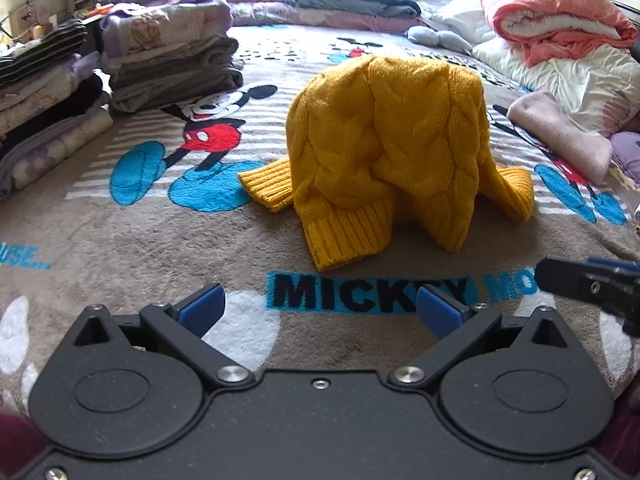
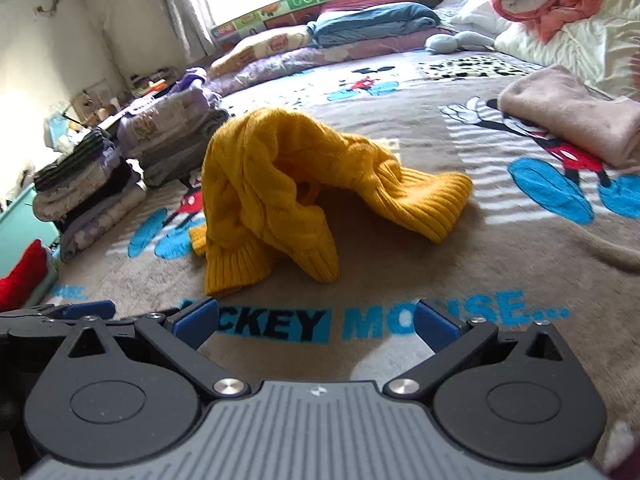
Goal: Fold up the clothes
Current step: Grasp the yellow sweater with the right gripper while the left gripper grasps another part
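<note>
L gripper [image 1: 320,312] wide, empty | R gripper [image 2: 316,326] wide, empty | yellow sweater [image 1: 384,148] heaped mid-blanket [image 1: 120,240], ahead of both, untouched | risk: thick cable knit, bunched layers; a pinch may catch 2 plies or a cuff, so it drags, not spreads

a bed [image 1: 120,248] under a mickey mouse blanket carries a crumpled yellow sweater [image 1: 384,136], folded stacks [image 1: 172,60] and a pink towel [image 1: 560,132].

Right gripper [image 1: 592,284] cut off rightward
</note>
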The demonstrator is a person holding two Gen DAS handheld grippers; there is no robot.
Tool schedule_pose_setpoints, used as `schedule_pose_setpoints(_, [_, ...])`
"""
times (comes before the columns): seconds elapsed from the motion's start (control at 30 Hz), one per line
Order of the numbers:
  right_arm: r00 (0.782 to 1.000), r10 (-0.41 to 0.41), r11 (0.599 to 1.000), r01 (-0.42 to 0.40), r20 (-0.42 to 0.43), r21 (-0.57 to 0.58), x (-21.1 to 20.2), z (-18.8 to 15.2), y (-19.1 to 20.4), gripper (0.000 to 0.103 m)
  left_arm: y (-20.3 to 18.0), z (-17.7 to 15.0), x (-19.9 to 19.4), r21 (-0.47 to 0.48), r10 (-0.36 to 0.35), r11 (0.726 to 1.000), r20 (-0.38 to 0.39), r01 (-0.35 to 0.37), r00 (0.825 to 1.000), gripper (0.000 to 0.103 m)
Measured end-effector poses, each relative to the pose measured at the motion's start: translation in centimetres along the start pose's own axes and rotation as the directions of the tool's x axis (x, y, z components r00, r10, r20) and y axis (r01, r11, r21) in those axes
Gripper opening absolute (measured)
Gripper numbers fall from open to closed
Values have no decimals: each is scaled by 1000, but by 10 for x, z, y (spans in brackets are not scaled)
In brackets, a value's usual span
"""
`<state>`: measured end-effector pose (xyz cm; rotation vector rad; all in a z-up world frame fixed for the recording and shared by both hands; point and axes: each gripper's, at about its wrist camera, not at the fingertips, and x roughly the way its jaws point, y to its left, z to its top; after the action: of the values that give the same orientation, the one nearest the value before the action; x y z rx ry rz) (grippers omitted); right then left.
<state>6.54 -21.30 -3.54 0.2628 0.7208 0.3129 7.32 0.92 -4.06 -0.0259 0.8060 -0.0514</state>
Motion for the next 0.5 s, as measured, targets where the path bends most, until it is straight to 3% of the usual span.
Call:
schedule_pose_setpoints(0.3, [985, 156, 983, -162, 77, 90, 21, 33, -37, 103, 20, 32, 18, -10, -69, 998, -6, 68, 998, 103])
schedule_pose_setpoints(0.5, [976, 188, 966, -204, 108, 159, 40, 65, -63, 103, 35, 66, 30, -12, -148, 989, -27, 148, 989, 103])
